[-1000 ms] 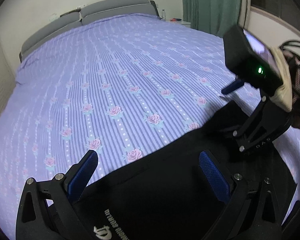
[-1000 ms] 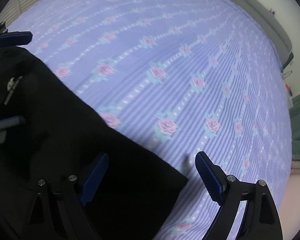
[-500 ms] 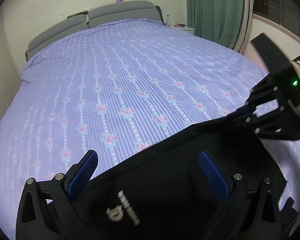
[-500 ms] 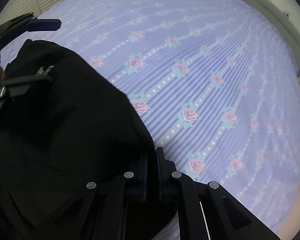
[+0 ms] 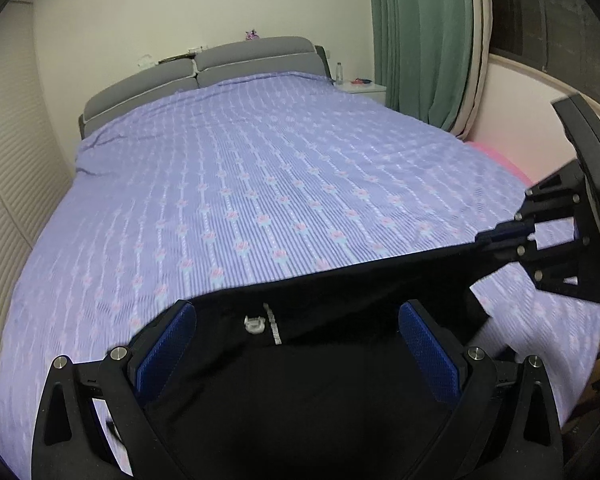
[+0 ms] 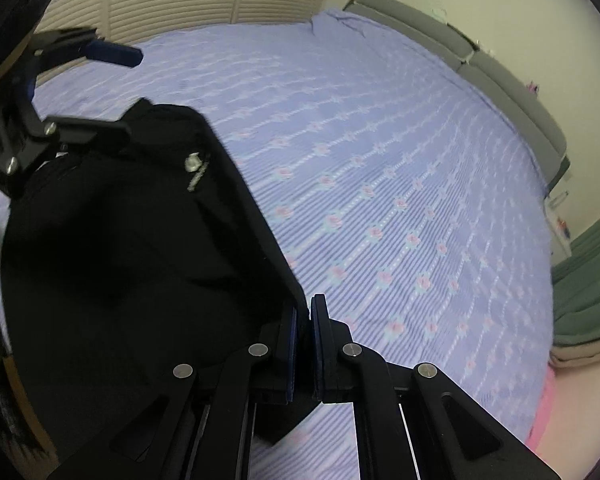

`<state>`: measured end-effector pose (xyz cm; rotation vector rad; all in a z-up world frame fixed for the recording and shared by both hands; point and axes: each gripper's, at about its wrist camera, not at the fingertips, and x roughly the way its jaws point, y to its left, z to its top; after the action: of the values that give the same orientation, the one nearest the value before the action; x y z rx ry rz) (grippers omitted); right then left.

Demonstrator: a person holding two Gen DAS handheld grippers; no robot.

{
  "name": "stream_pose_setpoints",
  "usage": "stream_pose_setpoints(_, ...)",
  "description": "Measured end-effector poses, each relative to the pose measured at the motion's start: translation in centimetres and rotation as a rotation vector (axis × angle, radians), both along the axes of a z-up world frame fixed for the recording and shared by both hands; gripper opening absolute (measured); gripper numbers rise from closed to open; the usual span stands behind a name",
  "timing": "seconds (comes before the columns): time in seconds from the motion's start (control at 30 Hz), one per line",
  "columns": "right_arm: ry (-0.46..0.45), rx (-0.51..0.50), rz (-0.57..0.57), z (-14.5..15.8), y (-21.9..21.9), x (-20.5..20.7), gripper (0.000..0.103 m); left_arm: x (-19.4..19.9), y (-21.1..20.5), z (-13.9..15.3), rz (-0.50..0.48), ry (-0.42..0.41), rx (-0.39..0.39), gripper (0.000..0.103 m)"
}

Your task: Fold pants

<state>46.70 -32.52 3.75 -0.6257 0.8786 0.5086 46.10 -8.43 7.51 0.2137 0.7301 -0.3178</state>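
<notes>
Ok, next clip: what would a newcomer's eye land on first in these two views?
Probably the black pants, filling the lower part of both views and stretched taut in front of the purple flowered bedspread. The right gripper is shut on their edge at the right of the left view, while the left gripper is open, its blue pads either side of the cloth. A small white logo shows near the upper edge.

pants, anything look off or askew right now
The black pants hang lopsided: only the right gripper pinches an edge, lifting it off the bed, while the left gripper is open, its fingers beside the fabric.
</notes>
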Motion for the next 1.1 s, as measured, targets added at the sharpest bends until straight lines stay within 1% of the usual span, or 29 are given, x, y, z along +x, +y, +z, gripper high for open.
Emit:
stream_pose_setpoints(0.07,-0.013,0.008,0.011,0.1,0.4,-2.3,0.007,-2.5,0.7,0.5,0.006,-0.003,-0.014,0.103)
stream_pose_setpoints(0.13,-0.037,0.017,0.015,0.4,1.0,-5.9,0.007,-5.0,1.5,0.8,0.017,0.0,-0.031,0.103)
stream_pose_setpoints(0.2,-0.058,0.025,0.017,0.2,1.5,-8.3,0.007,-6.7,2.2,0.8,0.029,-0.001,-0.041,0.103)
stream_pose_setpoints(0.33,-0.075,0.036,0.017,-1.3,2.0,-13.0,0.007,-10.3,3.4,0.5,0.056,-0.009,-0.045,0.103)
stream_pose_setpoints(0.47,-0.066,0.066,-0.007,-3.3,1.8,-17.2,0.007,-13.3,3.6,-1.0,0.06,-0.012,-0.033,0.103)
stream_pose_setpoints(0.67,-0.102,0.08,-0.038,-6.9,2.4,-23.7,0.007,-17.1,2.6,-4.0,0.048,-0.021,0.013,0.103)
stream_pose_setpoints(0.87,-0.128,0.086,-0.083,-10.1,2.3,-28.3,0.007,-19.4,1.7,-5.6,0.023,-0.016,0.003,0.103)
stream_pose_setpoints(1.0,-0.155,0.087,-0.088,-11.5,2.6,-31.4,0.007,-20.9,1.0,-6.4,0.002,-0.007,0.014,0.103)
stream_pose_setpoints(1.1,-0.188,0.059,-0.08,-11.9,2.9,-33.5,0.007,-21.7,0.8,-6.9,-0.008,-0.009,0.021,0.103)
